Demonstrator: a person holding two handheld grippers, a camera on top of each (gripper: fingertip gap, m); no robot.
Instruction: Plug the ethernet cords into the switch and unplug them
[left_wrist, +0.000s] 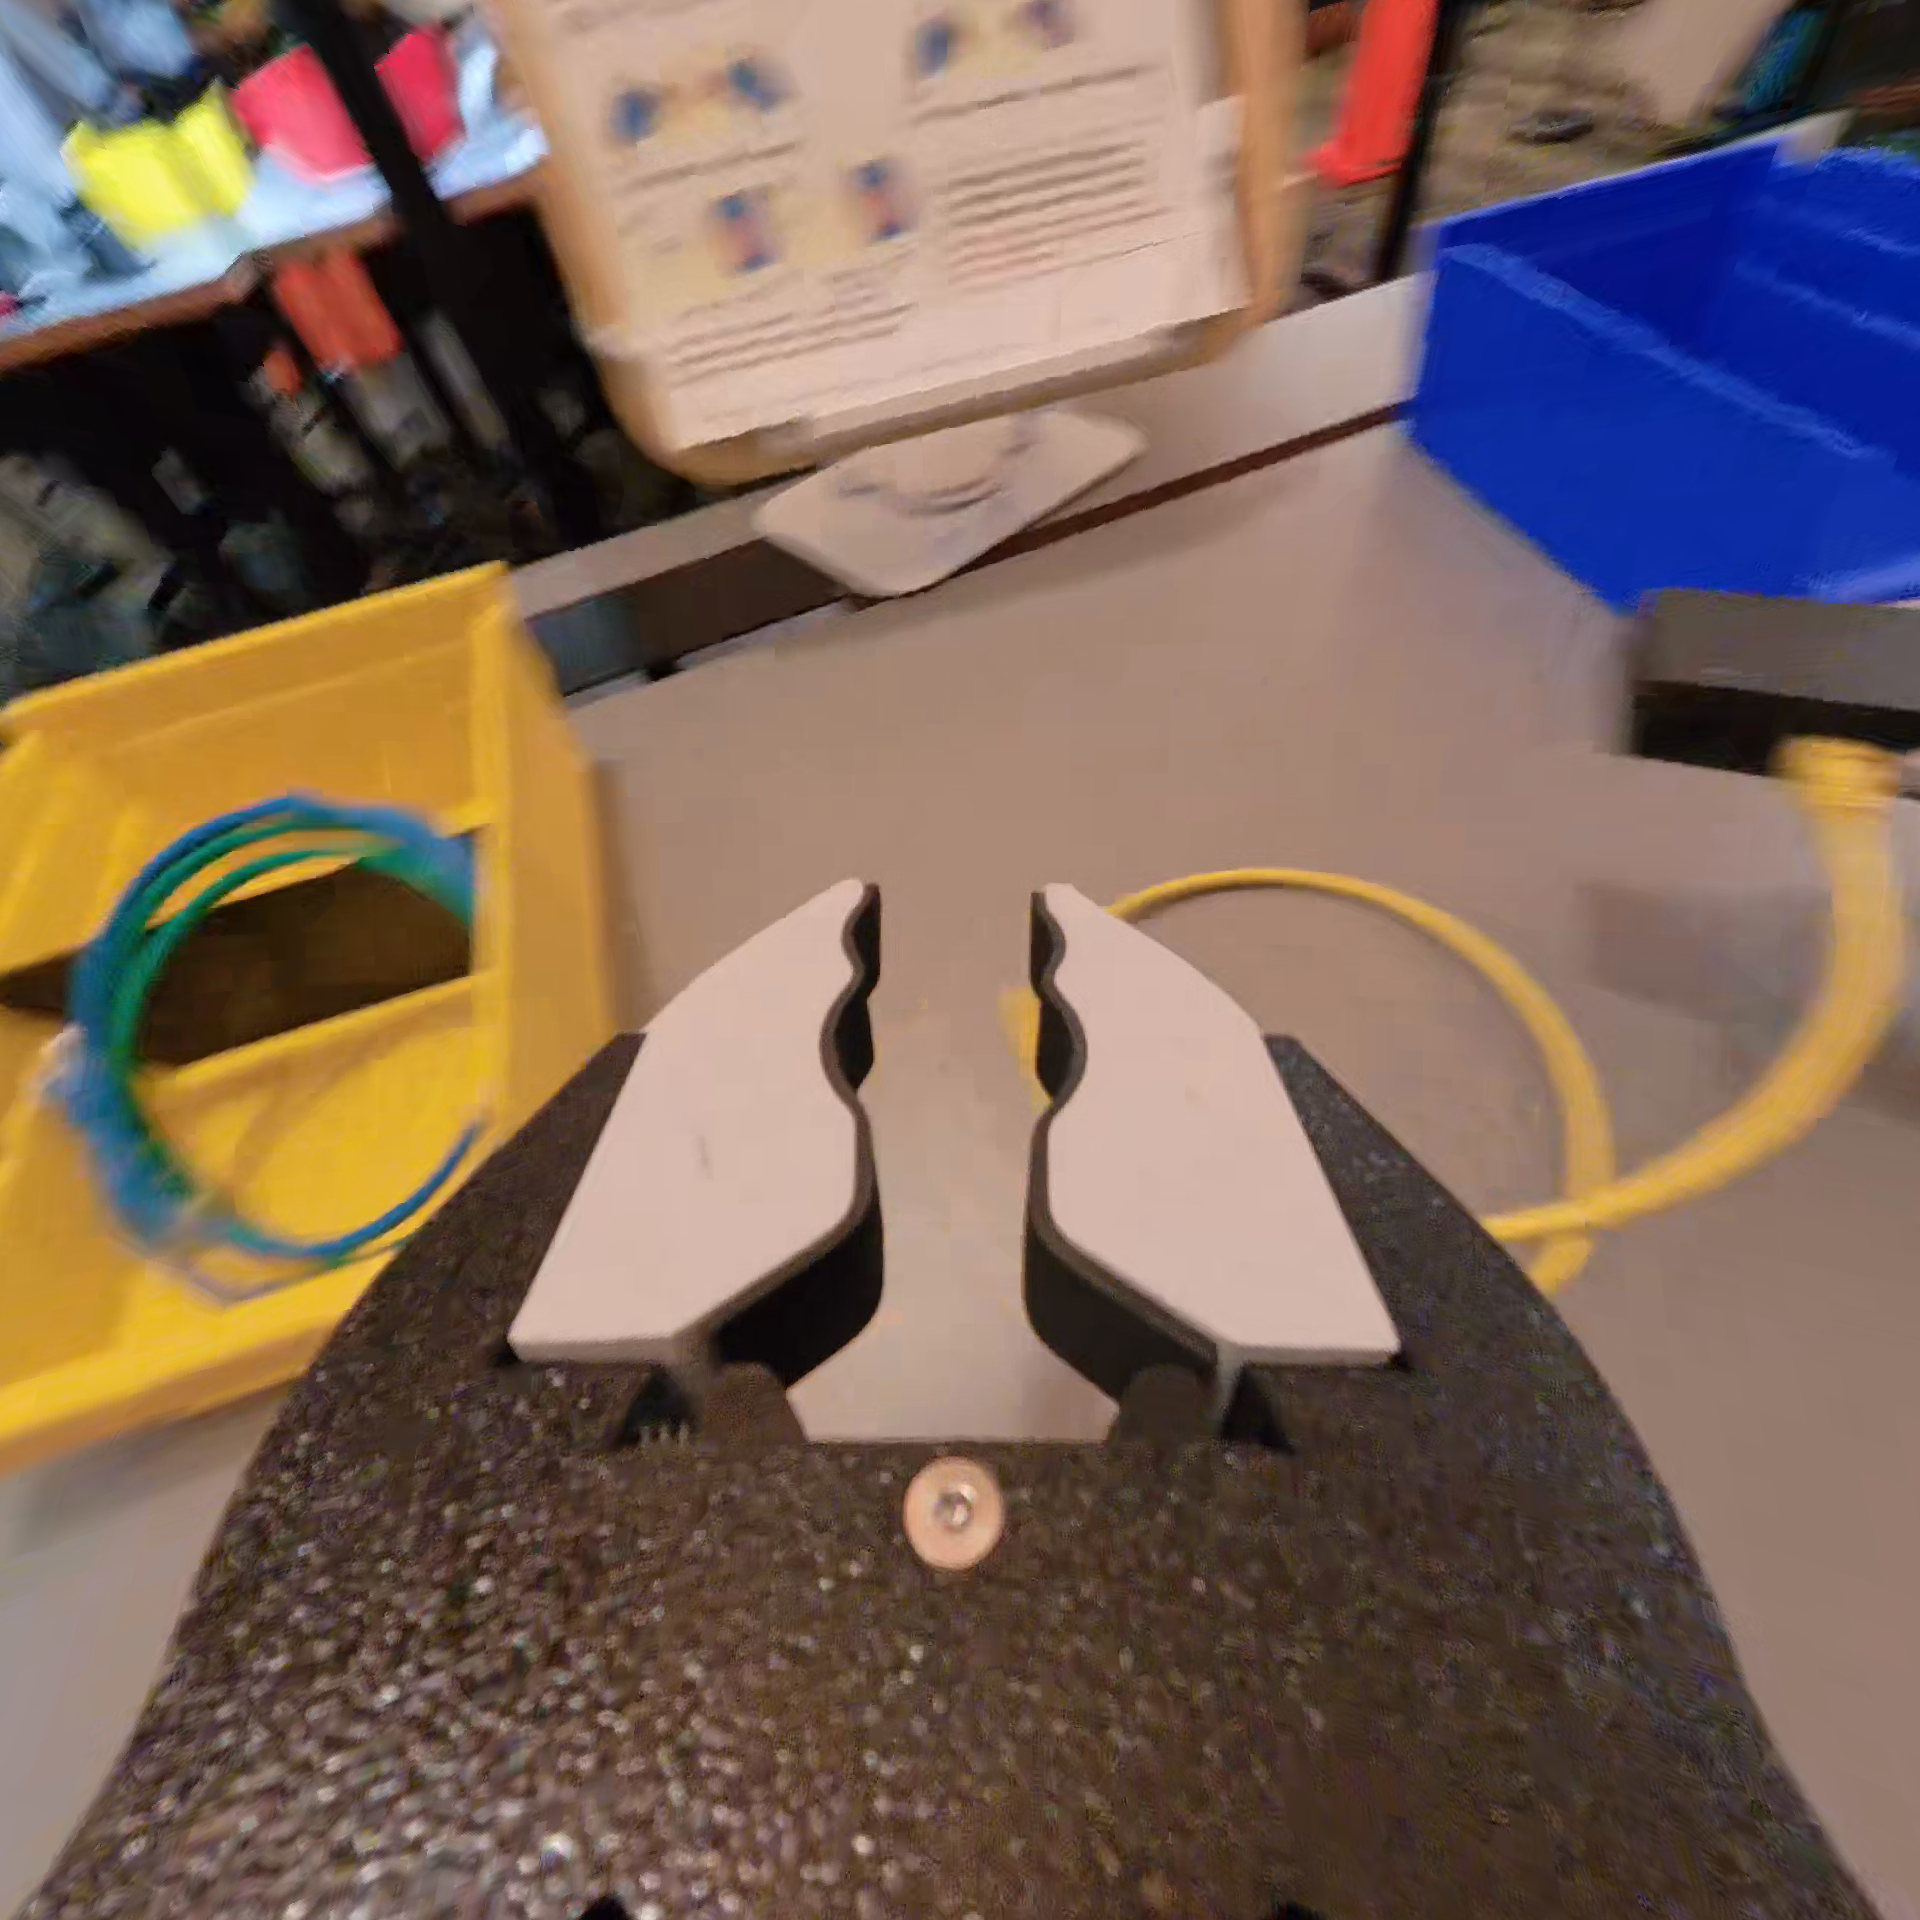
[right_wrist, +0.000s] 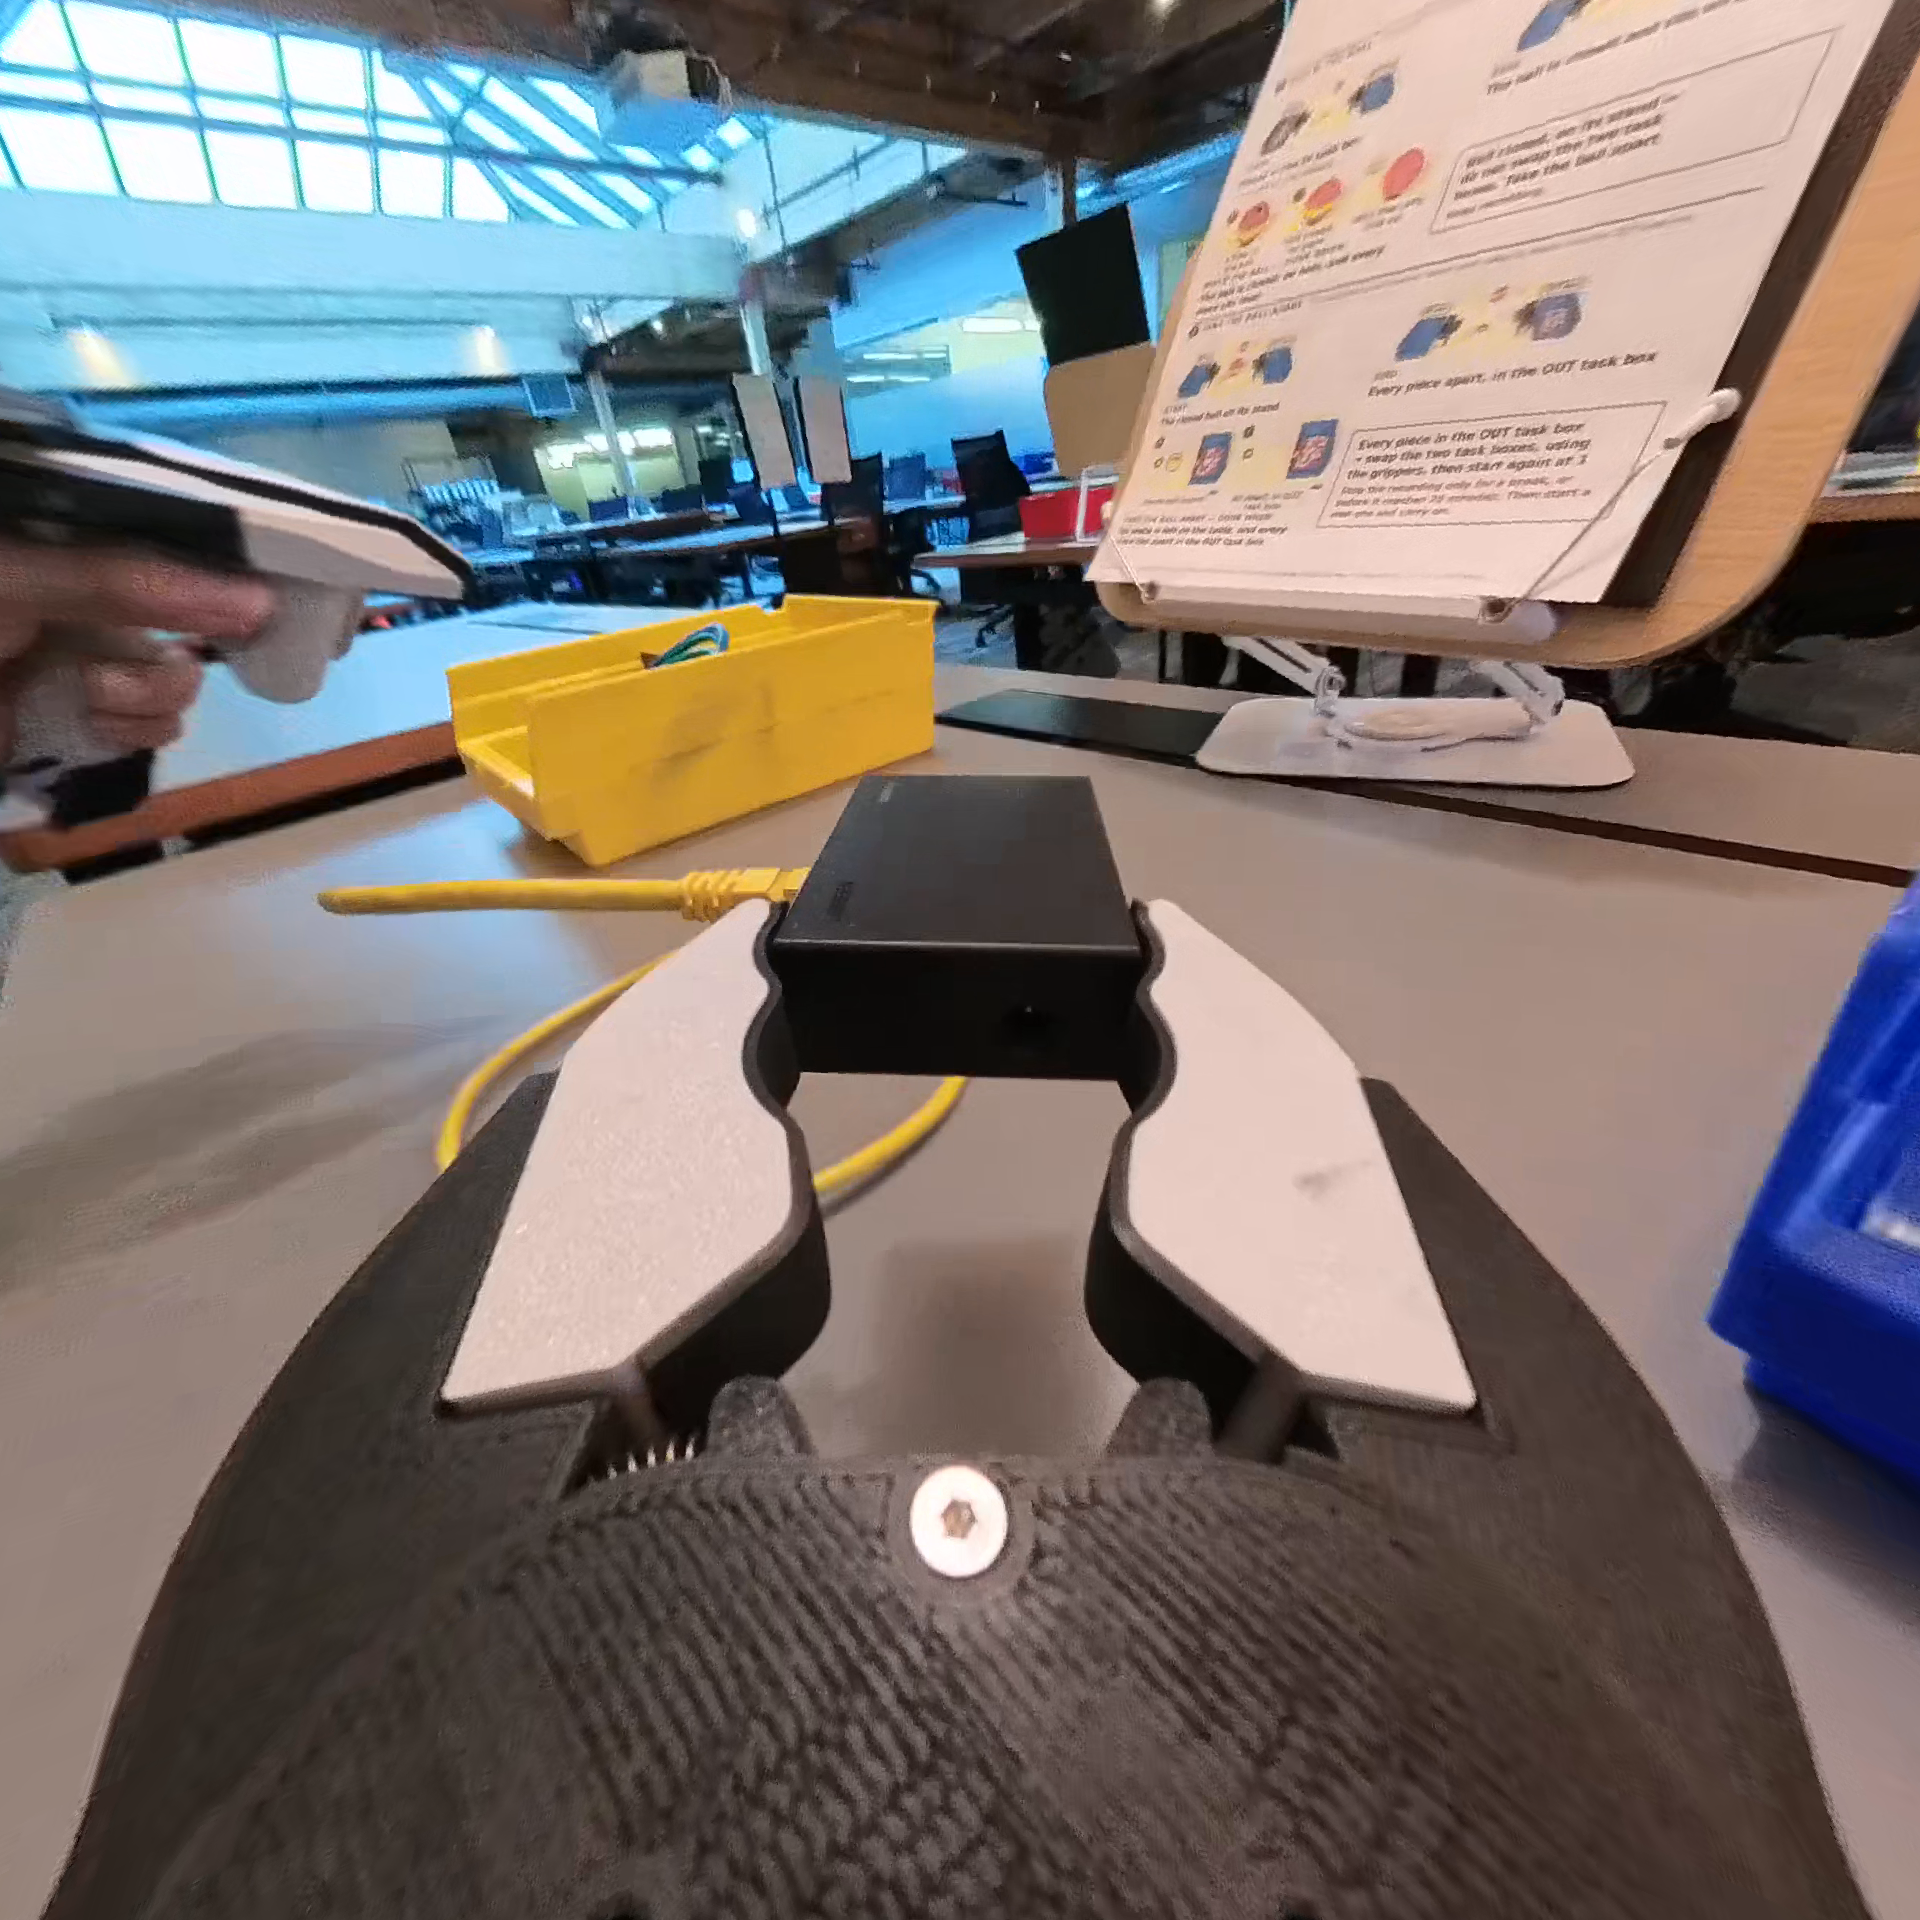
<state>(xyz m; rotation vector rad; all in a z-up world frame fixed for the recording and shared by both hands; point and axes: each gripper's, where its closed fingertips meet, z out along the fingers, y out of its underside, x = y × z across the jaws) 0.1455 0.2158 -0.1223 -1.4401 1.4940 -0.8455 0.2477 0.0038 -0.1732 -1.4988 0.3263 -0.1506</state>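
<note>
A white instruction sheet (right_wrist: 1455, 312) with printed text and small coloured pictures stands on a wooden easel board (right_wrist: 1766, 499) at the far right of the table (right_wrist: 1455, 987), and faint small marking shows on the black switch (right_wrist: 956, 883).

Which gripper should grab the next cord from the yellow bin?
Left. The left gripper is open and empty, with the yellow bin and its blue and green cords just beside it. The right gripper is clamped on the switch.

Bright skylit room; blurred, warped edges
</note>
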